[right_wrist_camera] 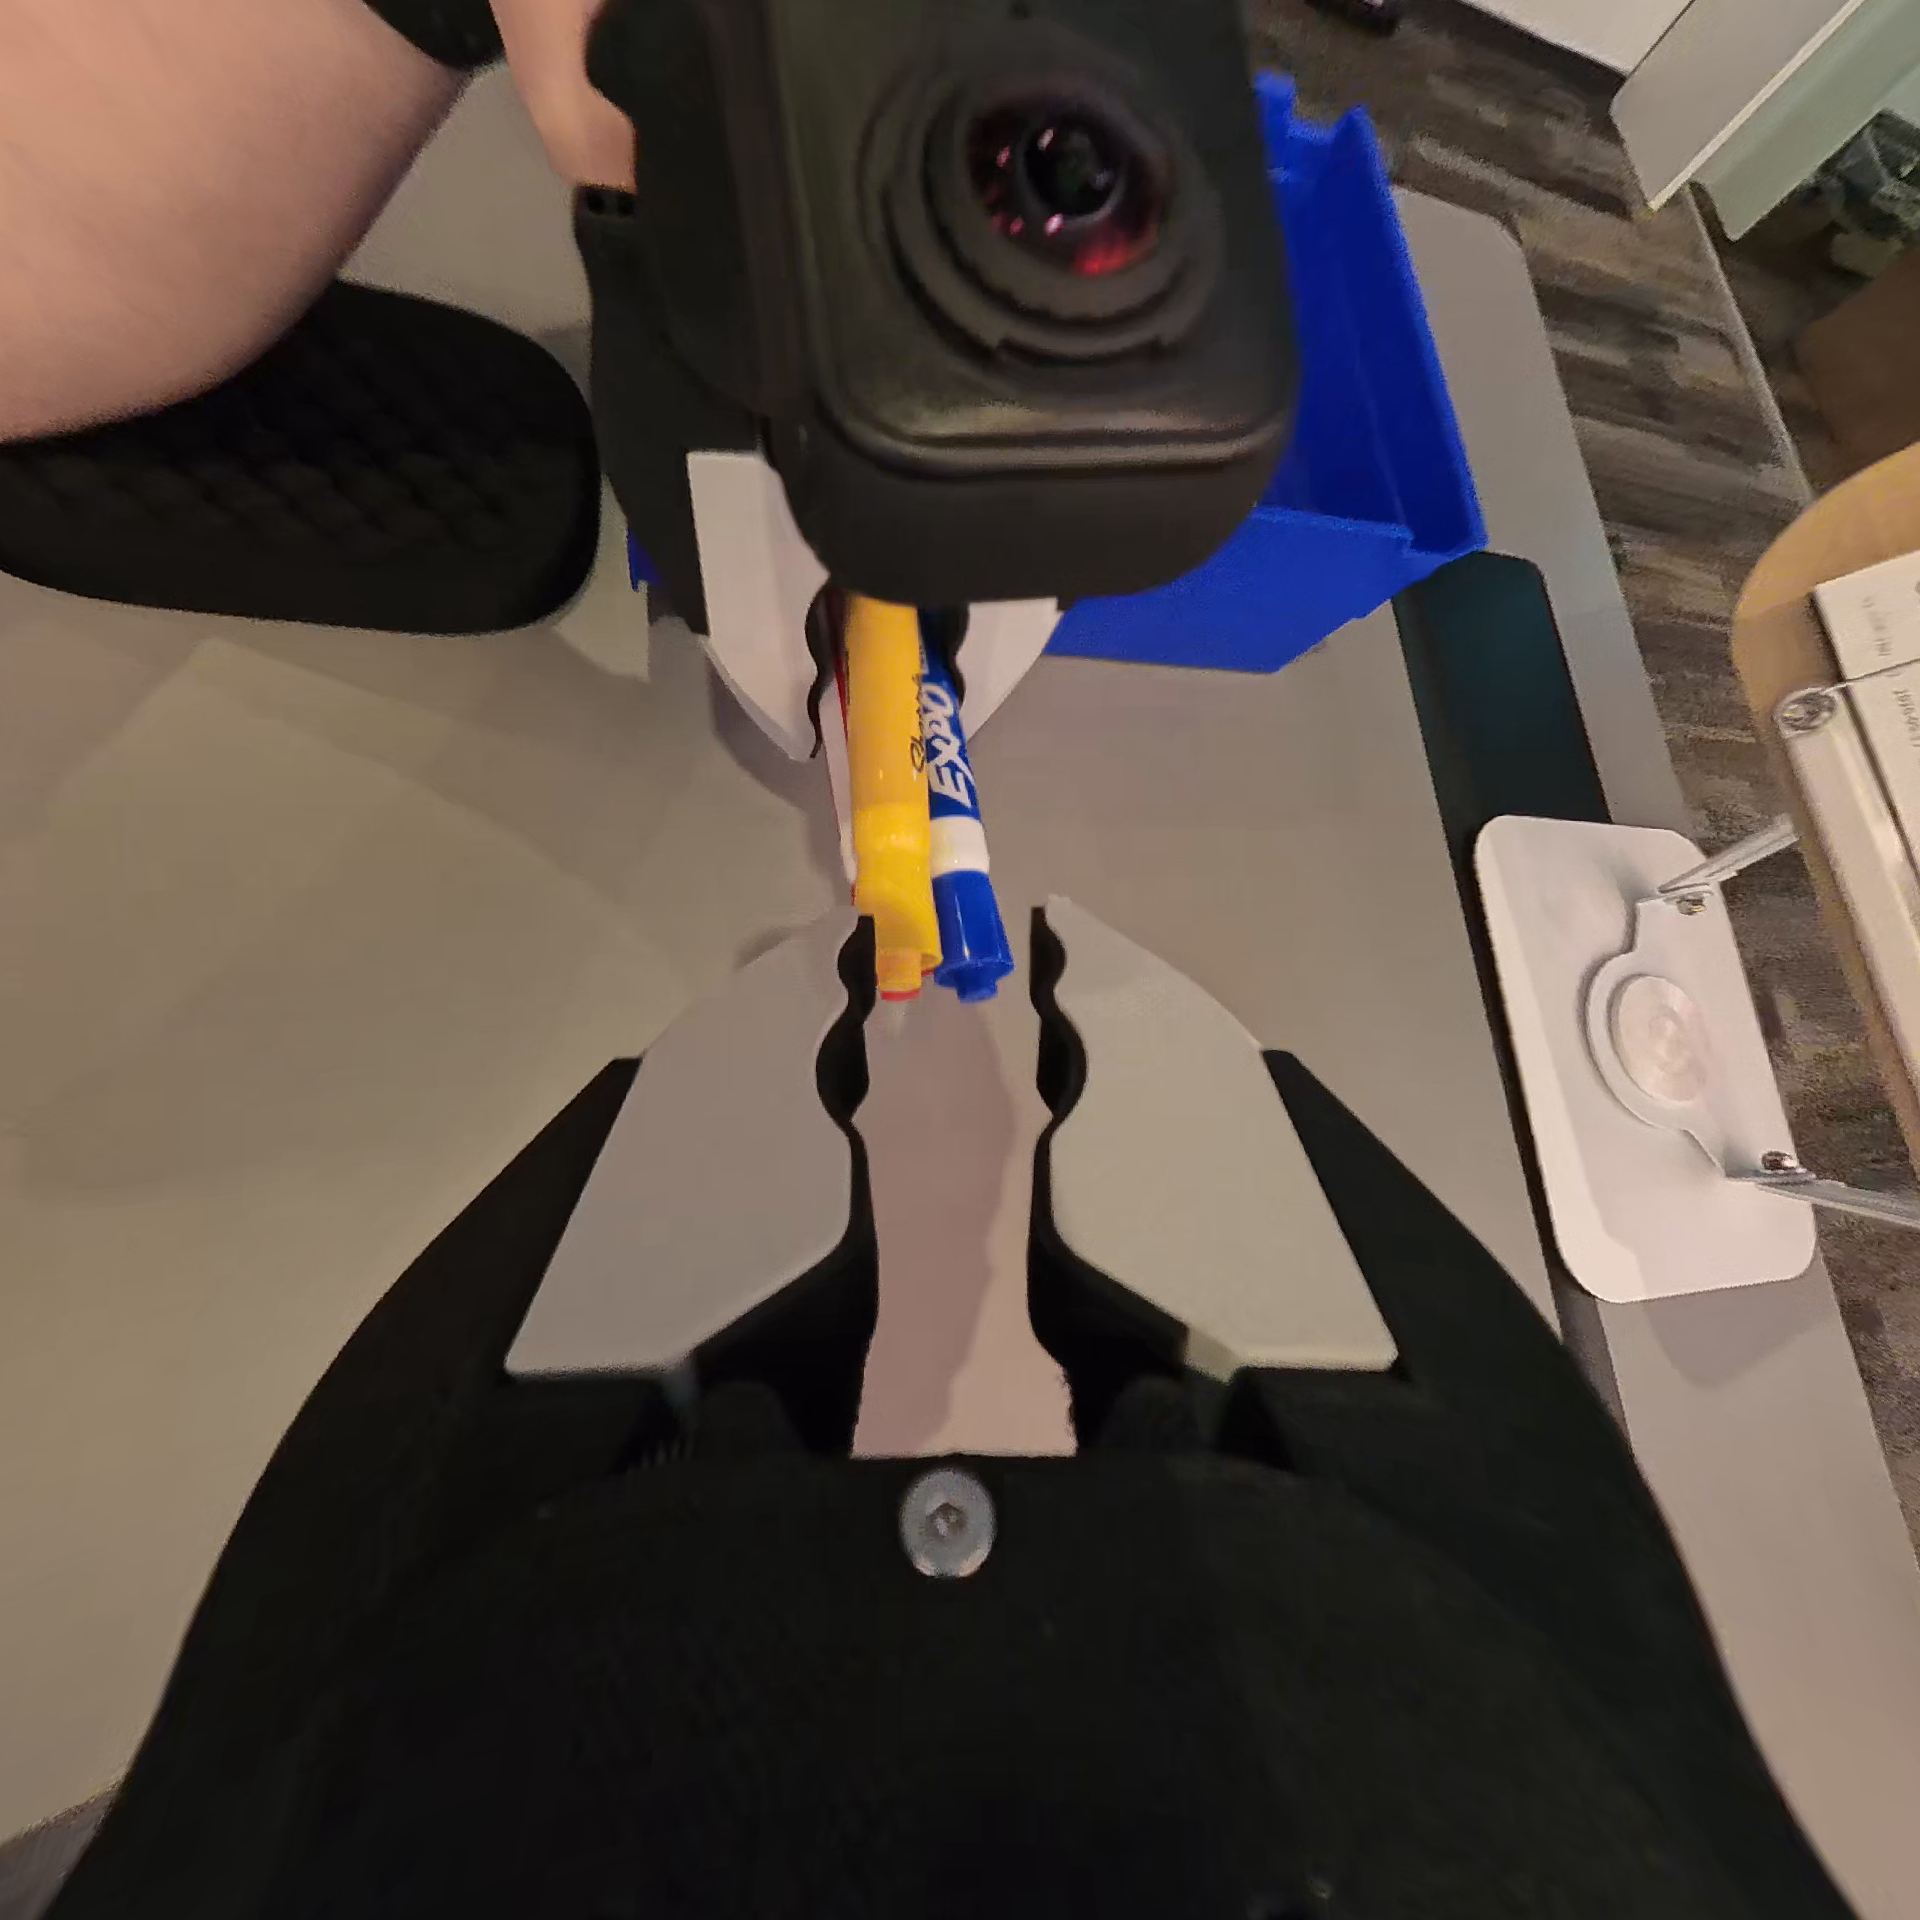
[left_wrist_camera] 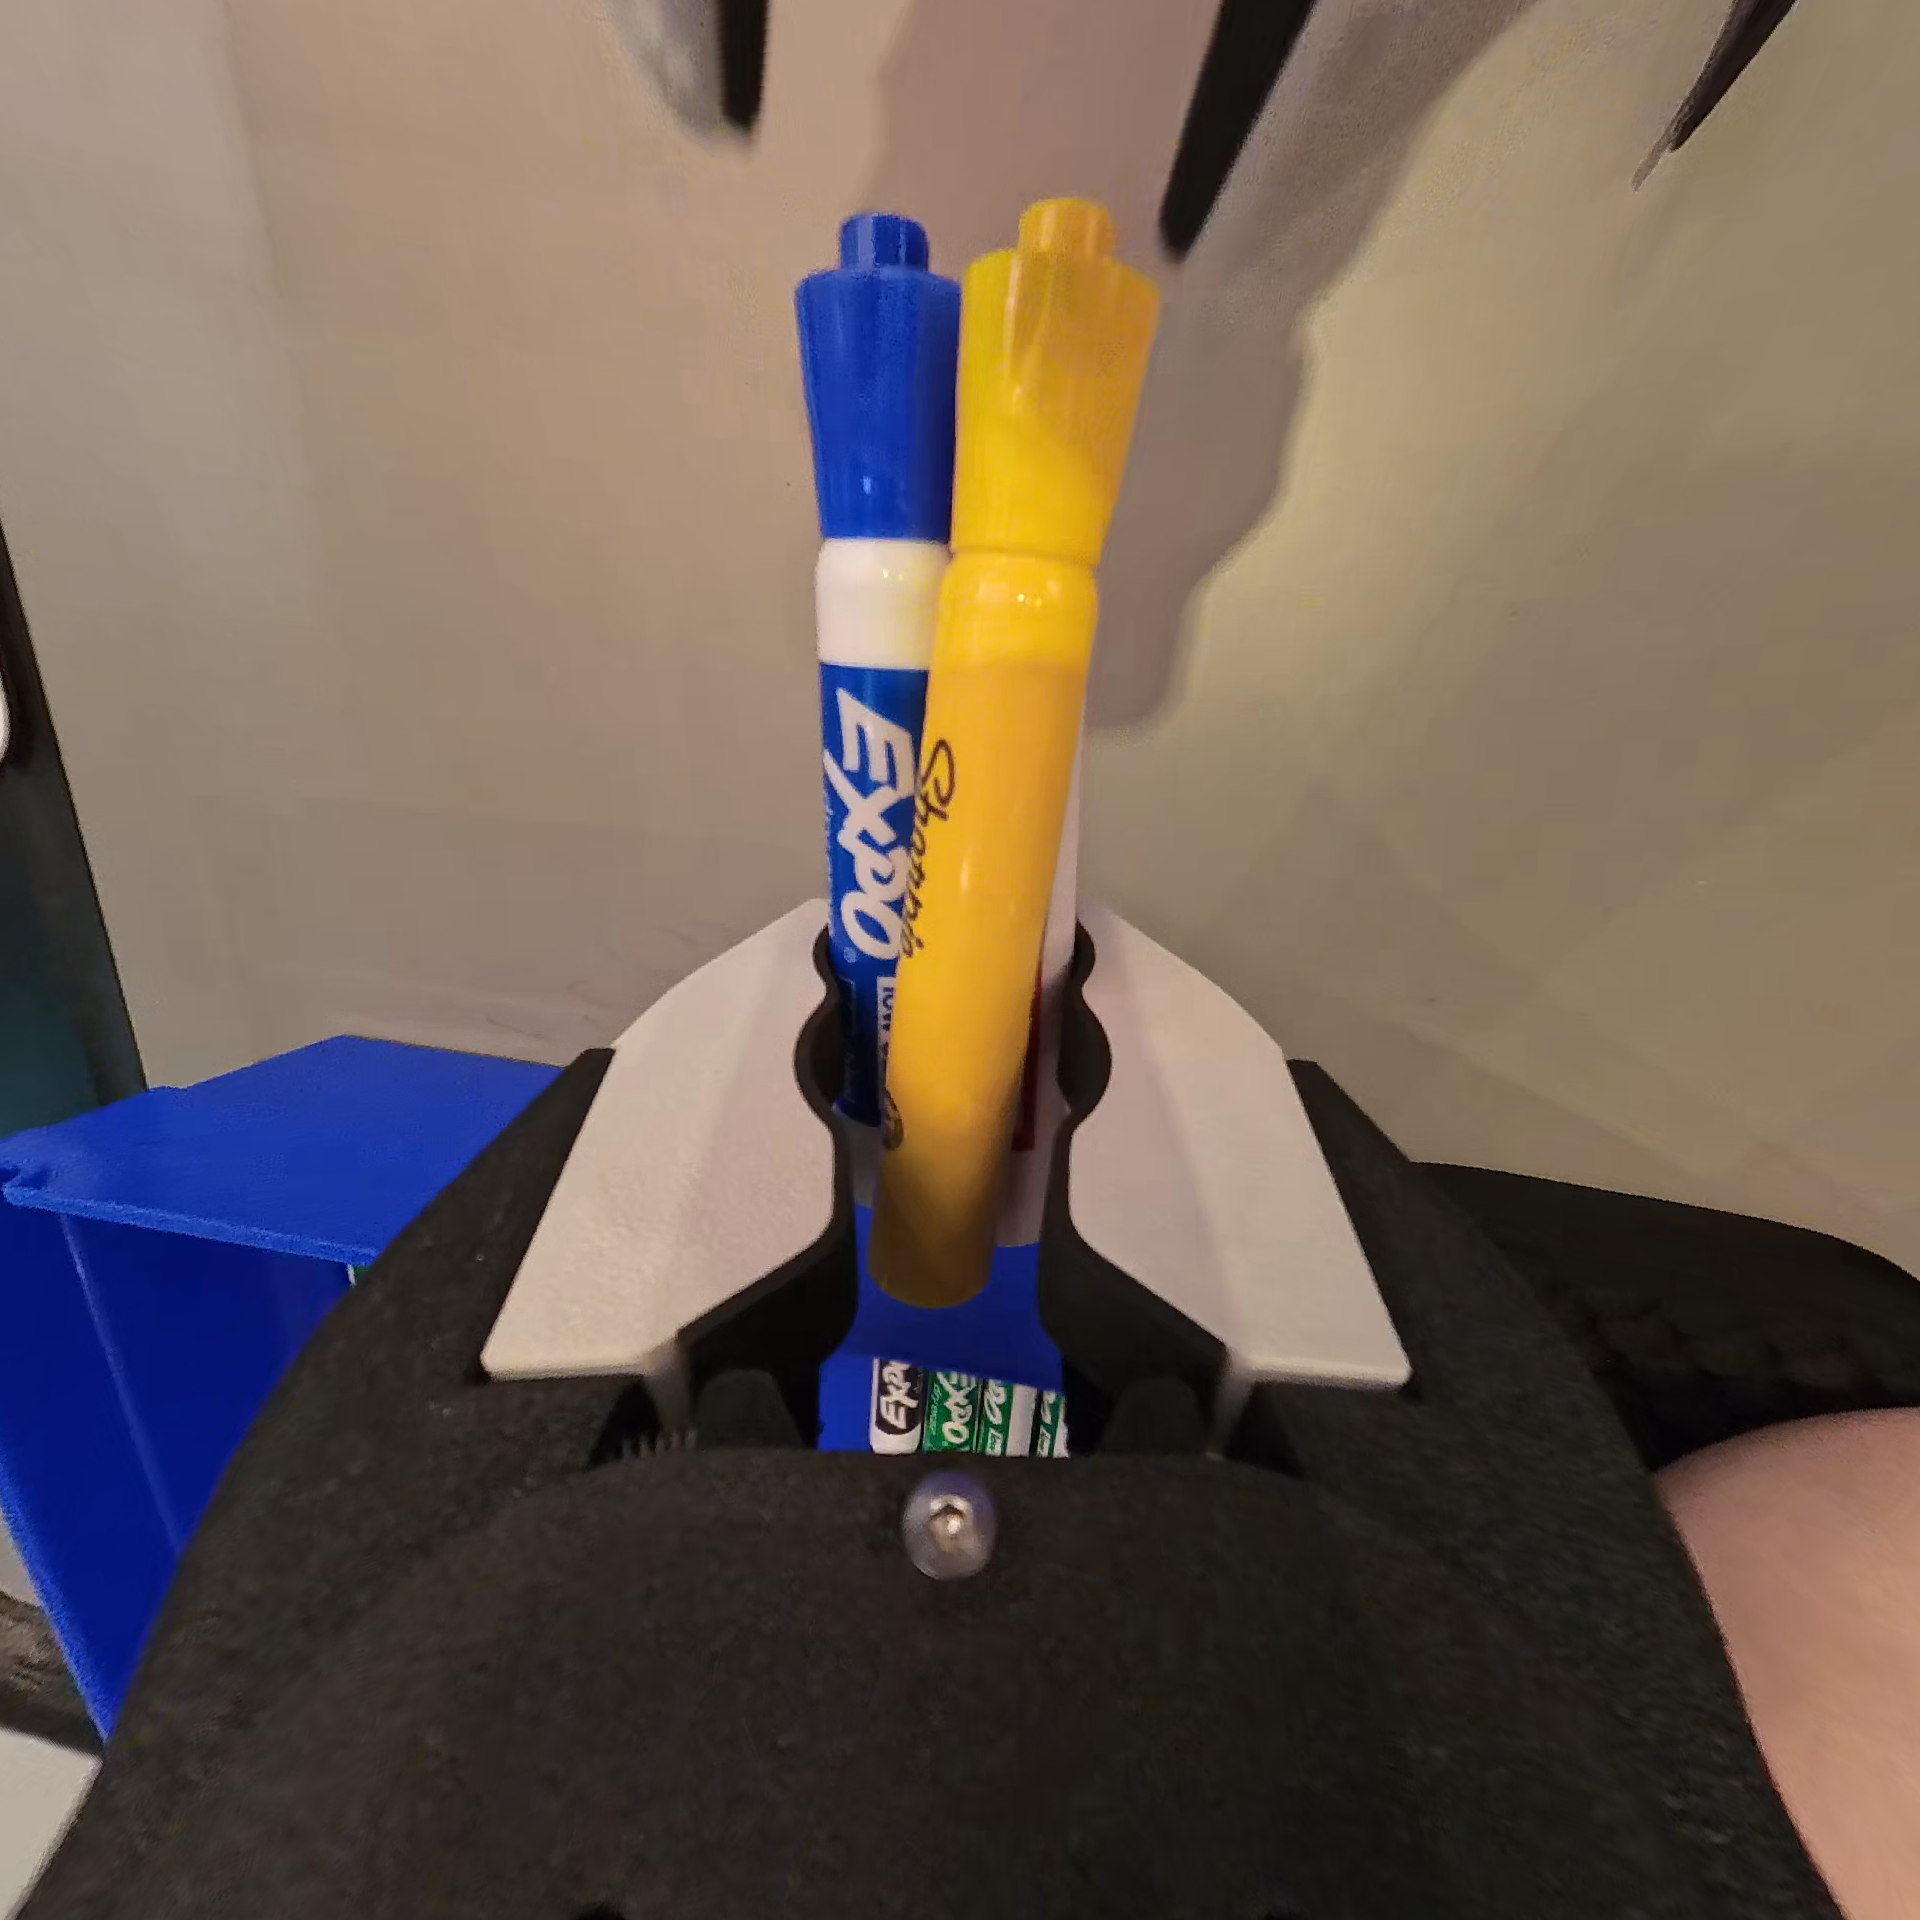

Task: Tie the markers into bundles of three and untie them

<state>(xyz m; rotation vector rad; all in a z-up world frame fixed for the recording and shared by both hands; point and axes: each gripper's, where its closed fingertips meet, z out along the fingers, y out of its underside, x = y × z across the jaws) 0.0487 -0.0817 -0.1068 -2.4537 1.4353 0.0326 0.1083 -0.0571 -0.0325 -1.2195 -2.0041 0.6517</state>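
My left gripper [left_wrist_camera: 951, 1039] is clamped on three markers at frame centre: blue-capped dry-erase marker [left_wrist_camera: 878, 623], yellow plastic highlighter [left_wrist_camera: 997, 831], and a white-barrelled third marker [left_wrist_camera: 1065, 1039] mostly hidden behind them. Their long axis runs straight out along the fingers, caps forward. In the right wrist view those caps sit centre frame, pointing down into the mouth of my right gripper [right_wrist_camera: 948, 935], which is part open and empty. Right is nearer the caps; I see no tie yet.
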